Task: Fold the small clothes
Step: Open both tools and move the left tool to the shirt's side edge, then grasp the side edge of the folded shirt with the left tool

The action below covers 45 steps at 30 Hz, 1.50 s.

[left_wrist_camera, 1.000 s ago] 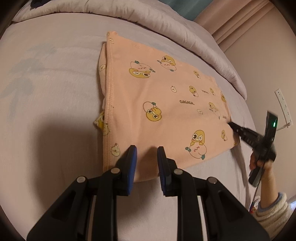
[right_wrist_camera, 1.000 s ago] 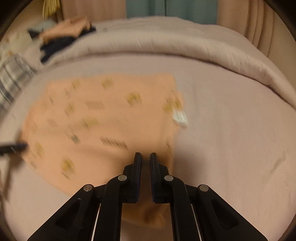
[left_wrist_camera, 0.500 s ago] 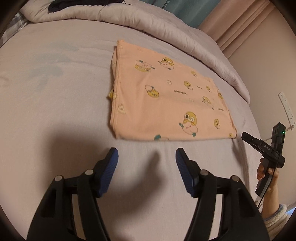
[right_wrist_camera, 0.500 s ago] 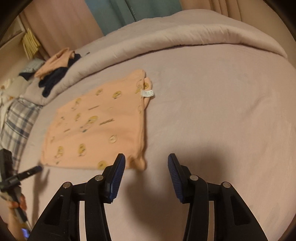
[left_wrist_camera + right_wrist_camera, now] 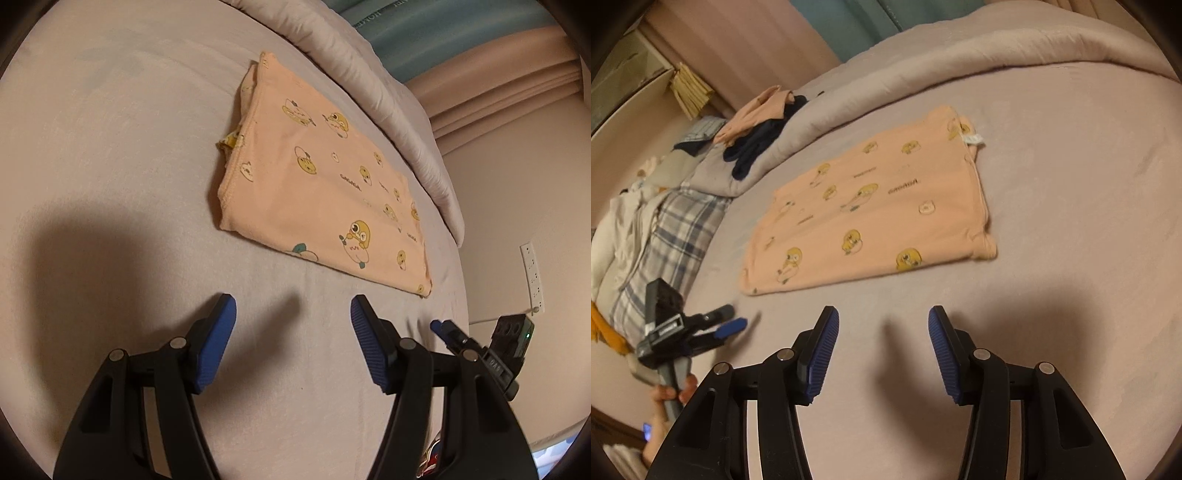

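Observation:
A small peach garment [image 5: 317, 192] printed with yellow cartoon chicks lies folded flat on the mauve bedsheet [image 5: 110, 155]. My left gripper [image 5: 291, 314] hovers just short of its near edge, open, with nothing between its blue pads. In the right wrist view the same garment [image 5: 879, 210] lies ahead, its white label at the far right corner. My right gripper [image 5: 882, 325] is also back from the cloth; its jaws are opening and hold nothing. Each gripper shows in the other's view: the right gripper [image 5: 443, 328] at lower right, the left gripper [image 5: 727, 323] at lower left, held by a hand.
A rolled mauve duvet [image 5: 923, 70] runs along the far side of the bed. A pile of dark and peach clothes [image 5: 761, 125] sits on its left end, with a plaid cloth [image 5: 676, 229] below. A wall socket strip [image 5: 532, 273] is at the right.
Both grippers were shut on the garment's near edge; they let go, opened, and drew back from it. The garment now lies free and folded on the sheet.

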Available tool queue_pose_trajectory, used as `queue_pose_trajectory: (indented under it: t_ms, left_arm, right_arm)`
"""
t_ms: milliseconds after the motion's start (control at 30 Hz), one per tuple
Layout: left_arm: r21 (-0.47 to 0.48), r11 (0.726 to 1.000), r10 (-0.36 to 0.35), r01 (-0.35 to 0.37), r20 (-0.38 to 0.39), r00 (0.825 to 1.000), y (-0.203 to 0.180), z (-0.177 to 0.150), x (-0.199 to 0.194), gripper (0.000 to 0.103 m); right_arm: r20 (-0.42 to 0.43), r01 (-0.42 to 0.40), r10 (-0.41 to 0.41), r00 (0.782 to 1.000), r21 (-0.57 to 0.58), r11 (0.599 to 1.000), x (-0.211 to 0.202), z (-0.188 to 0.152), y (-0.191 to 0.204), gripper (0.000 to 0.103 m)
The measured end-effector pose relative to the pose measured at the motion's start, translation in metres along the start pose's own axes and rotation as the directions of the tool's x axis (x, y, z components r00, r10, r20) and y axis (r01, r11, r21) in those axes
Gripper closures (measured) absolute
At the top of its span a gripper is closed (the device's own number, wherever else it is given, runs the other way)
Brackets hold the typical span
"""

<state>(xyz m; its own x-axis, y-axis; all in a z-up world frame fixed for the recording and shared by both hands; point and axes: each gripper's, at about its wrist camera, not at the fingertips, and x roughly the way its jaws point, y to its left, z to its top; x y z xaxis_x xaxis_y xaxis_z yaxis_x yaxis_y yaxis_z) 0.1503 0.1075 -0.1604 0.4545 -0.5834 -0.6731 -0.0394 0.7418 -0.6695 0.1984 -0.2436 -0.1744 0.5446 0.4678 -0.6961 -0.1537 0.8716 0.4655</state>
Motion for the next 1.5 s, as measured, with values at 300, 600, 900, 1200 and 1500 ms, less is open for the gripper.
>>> queue_pose_trajectory:
  t_ms: [300, 600, 900, 1200, 1500]
  left_arm:
    - [-0.042, 0.999, -0.016, 0.017, 0.030, 0.999, 0.001, 0.012, 0.009, 0.039]
    - [-0.061, 0.998, -0.030, 0.032, 0.038, 0.999, 0.004, 0.025, 0.016, 0.039]
    - [-0.098, 0.995, -0.021, 0.029, 0.080, 0.997, 0.014, 0.035, 0.008, 0.039]
    - [-0.101, 0.993, -0.052, 0.057, 0.058, 0.997, 0.018, 0.047, 0.014, 0.039]
    - [-0.106, 0.992, -0.066, 0.070, 0.042, 0.997, 0.011, 0.078, 0.036, 0.039]
  right_arm:
    - [0.004, -0.016, 0.016, 1.000, -0.003, 1.000, 0.002, -0.001, 0.002, 0.052]
    - [-0.009, -0.024, 0.024, 1.000, -0.013, 1.000, 0.007, -0.001, 0.001, 0.052]
    - [-0.005, -0.044, 0.044, 0.999, 0.028, 0.999, 0.006, 0.000, -0.011, 0.052]
    - [-0.003, -0.059, 0.059, 0.998, 0.019, 0.998, 0.010, 0.001, -0.008, 0.052]
    - [0.016, -0.088, 0.089, 0.996, -0.040, 0.995, 0.021, 0.020, 0.007, 0.052]
